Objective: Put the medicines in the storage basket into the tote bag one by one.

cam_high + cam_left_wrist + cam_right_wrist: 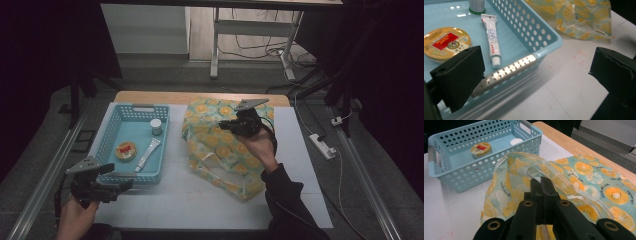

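Right claw (541, 182) is clamped on the clear handle (534, 173) of the orange-print bag (220, 145), holding its mouth up off the table (170, 195). That strap looks slippery, so I'd guess it slides out and the bag flops shut. Left claw (534, 75) hangs wide apart, holding nothing, by the blue basket (541, 37) with the tube (492, 37), tin (445, 43) and small jar (156, 126) inside.

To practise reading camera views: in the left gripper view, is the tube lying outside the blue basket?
No, the tube lies on the floor of the blue basket, beside the round tin.
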{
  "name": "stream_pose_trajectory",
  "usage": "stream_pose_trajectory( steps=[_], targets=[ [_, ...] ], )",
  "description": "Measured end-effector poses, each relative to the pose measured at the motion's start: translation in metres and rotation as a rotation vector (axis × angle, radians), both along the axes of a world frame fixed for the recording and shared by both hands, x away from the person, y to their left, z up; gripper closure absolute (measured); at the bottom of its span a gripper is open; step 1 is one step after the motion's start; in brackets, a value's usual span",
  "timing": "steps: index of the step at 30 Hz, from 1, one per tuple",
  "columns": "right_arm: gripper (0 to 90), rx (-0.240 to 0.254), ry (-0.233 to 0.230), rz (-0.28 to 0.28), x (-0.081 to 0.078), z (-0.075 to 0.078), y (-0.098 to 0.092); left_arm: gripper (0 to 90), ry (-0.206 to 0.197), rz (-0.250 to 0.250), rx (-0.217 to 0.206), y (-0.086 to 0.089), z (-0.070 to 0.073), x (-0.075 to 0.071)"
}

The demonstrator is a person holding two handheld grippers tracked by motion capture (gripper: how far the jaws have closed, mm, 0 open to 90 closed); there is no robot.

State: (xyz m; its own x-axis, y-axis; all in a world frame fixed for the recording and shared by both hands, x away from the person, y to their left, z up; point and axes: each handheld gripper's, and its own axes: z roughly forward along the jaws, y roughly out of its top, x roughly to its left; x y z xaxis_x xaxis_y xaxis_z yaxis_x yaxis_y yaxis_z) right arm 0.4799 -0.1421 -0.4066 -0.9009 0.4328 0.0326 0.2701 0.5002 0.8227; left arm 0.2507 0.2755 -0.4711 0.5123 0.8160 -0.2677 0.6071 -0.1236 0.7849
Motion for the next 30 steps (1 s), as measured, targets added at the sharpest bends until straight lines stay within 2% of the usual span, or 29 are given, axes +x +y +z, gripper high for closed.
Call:
stream_pose_trajectory(
  steps=[4, 11, 16, 22, 24, 26, 27, 30],
  targets=[
    [90.0, 0.003, -0.004, 0.001, 0.000, 0.001, -0.001, 0.0, -0.006, 0.017, 0.021, 0.001, 0.003, 0.009],
    [90.0, 0.001, 0.001, 0.002, 0.001, -0.001, -0.001, 0.0, 0.012, 0.042, 0.058, 0.000, 0.007, 0.029],
    [90.0, -0.004, 0.001, 0.006, 0.001, -0.001, 0.000, 0.0, 0.041, 0.062, 0.092, 0.001, 0.007, 0.046],
    [90.0, -0.001, 0.000, 0.005, 0.001, -0.001, 0.000, 0.3, 0.094, 0.094, 0.133, 0.005, 0.010, 0.066],
    [90.0, -0.001, 0.000, 0.006, 0.001, -0.001, 0.000, 0.2, 0.109, 0.090, 0.136, 0.010, 0.009, 0.077],
    [90.0, 0.001, 0.000, 0.006, 0.001, -0.001, 0.000, 0.0, 0.115, 0.093, 0.134, 0.012, 0.009, 0.081],
    [90.0, 0.000, -0.001, 0.007, 0.000, -0.001, 0.000, 0.0, 0.131, 0.094, 0.139, 0.014, 0.008, 0.088],
    [90.0, 0.000, 0.000, 0.007, 0.001, -0.001, 0.000, 0.2, 0.143, 0.097, 0.136, 0.016, 0.007, 0.094]
  ],
)
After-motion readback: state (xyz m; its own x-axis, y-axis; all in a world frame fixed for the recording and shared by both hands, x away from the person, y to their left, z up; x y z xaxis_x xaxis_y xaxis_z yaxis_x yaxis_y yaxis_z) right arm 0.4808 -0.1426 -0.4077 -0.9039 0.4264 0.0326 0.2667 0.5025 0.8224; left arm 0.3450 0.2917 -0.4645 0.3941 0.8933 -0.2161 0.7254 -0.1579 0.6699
